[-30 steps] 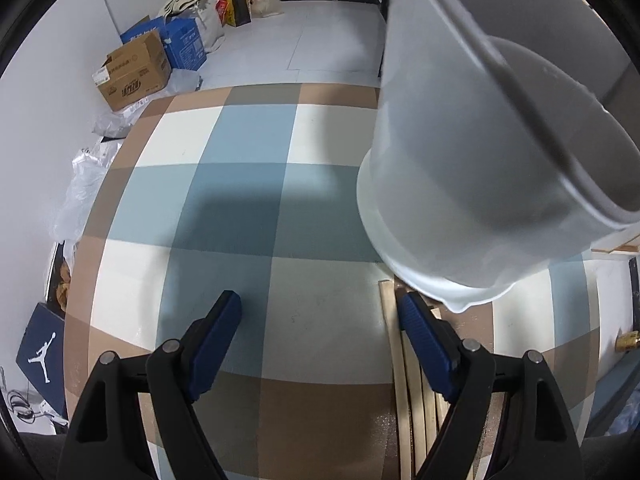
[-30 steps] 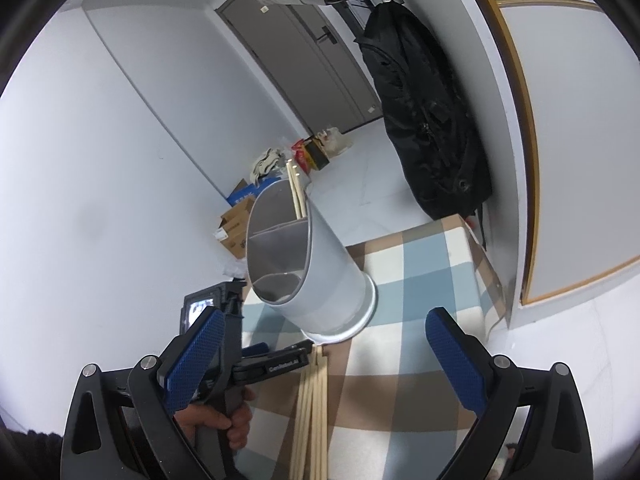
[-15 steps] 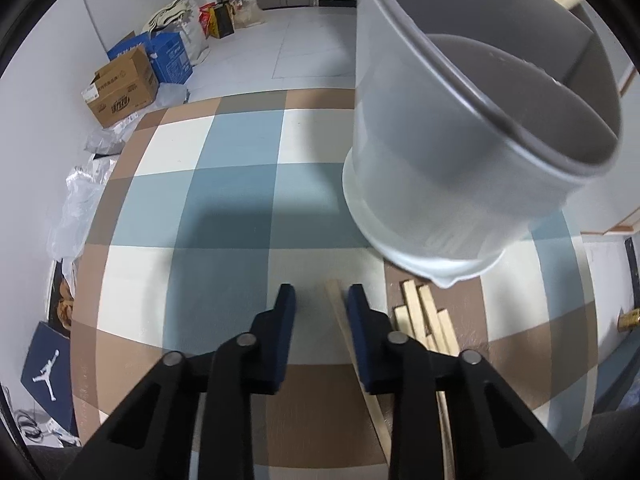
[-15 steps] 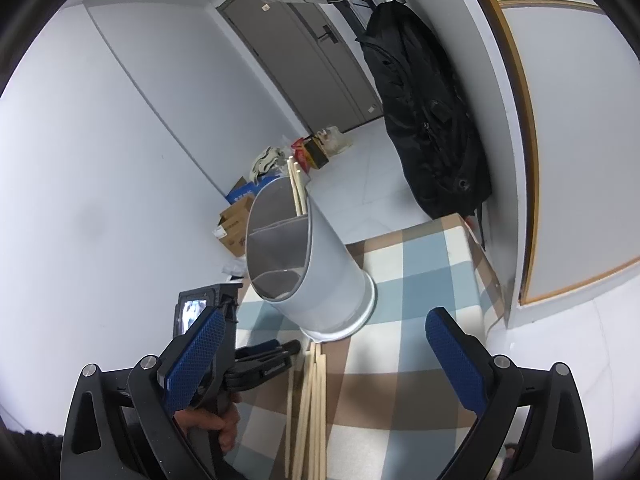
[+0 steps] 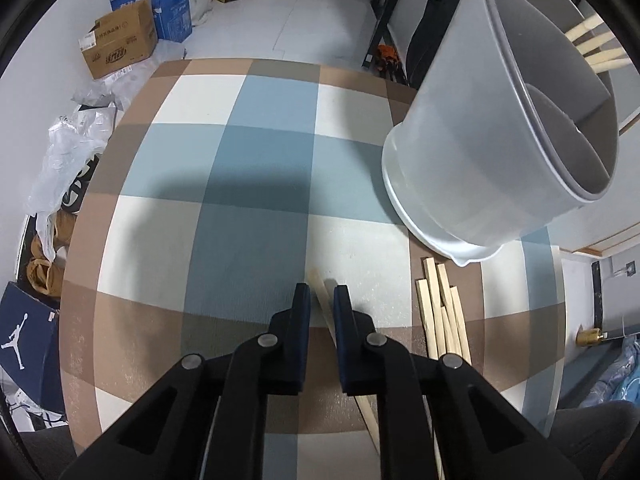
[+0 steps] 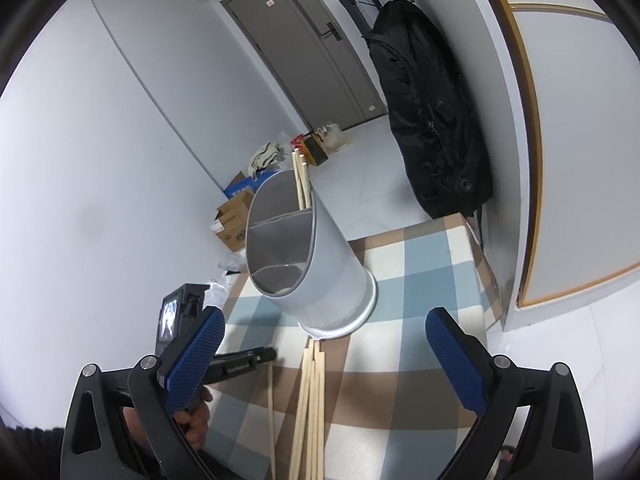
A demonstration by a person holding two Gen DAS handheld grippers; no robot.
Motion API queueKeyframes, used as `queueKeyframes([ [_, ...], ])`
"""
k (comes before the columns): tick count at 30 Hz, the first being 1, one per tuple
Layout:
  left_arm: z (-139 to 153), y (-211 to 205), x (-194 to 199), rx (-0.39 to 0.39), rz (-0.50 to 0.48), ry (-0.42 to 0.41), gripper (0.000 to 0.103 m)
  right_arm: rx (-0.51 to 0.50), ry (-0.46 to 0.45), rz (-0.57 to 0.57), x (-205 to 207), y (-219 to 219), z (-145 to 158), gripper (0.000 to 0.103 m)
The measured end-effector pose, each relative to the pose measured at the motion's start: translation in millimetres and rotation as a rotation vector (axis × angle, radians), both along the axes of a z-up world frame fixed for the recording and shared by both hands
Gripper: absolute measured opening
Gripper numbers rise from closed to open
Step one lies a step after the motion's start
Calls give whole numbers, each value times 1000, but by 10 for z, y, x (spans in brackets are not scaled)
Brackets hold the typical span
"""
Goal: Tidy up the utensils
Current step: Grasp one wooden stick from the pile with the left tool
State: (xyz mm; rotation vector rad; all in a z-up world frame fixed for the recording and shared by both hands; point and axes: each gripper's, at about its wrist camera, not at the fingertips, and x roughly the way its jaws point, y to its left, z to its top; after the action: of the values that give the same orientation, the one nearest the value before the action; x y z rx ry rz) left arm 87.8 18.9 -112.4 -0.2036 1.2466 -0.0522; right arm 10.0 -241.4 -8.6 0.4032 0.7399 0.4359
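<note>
In the left wrist view the left gripper (image 5: 321,300) was pinched narrow around one chopstick (image 5: 320,286) lying on the checked table (image 5: 248,168), left of the loose chopsticks (image 5: 442,312); the holder (image 5: 492,152) stood far right. In the right wrist view the right gripper (image 6: 320,354) hung wide and empty, so the pickup step seemed under way, with a lift and drop into the holder next.

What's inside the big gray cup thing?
The gray holder has a divider. Wooden chopsticks stick out of its far compartment. The near compartments look empty, though their bottoms are partly hidden.
</note>
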Motion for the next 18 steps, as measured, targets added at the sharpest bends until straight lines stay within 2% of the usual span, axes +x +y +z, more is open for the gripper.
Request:
queueKeyframes([
  [4,2,-110,10,61,-14,3,7,3,-2,4,-10,16,3,102],
  [7,13,-270,-30,160,-37,5,8,0,-5,6,-9,24,4,102],
  [9,11,-334,-32,191,-34,-1,7,2,-2,7,-12,21,-1,102],
  [18,29,-416,-165,189,-16,-55,3,-2,1,6,-22,17,0,102],
])
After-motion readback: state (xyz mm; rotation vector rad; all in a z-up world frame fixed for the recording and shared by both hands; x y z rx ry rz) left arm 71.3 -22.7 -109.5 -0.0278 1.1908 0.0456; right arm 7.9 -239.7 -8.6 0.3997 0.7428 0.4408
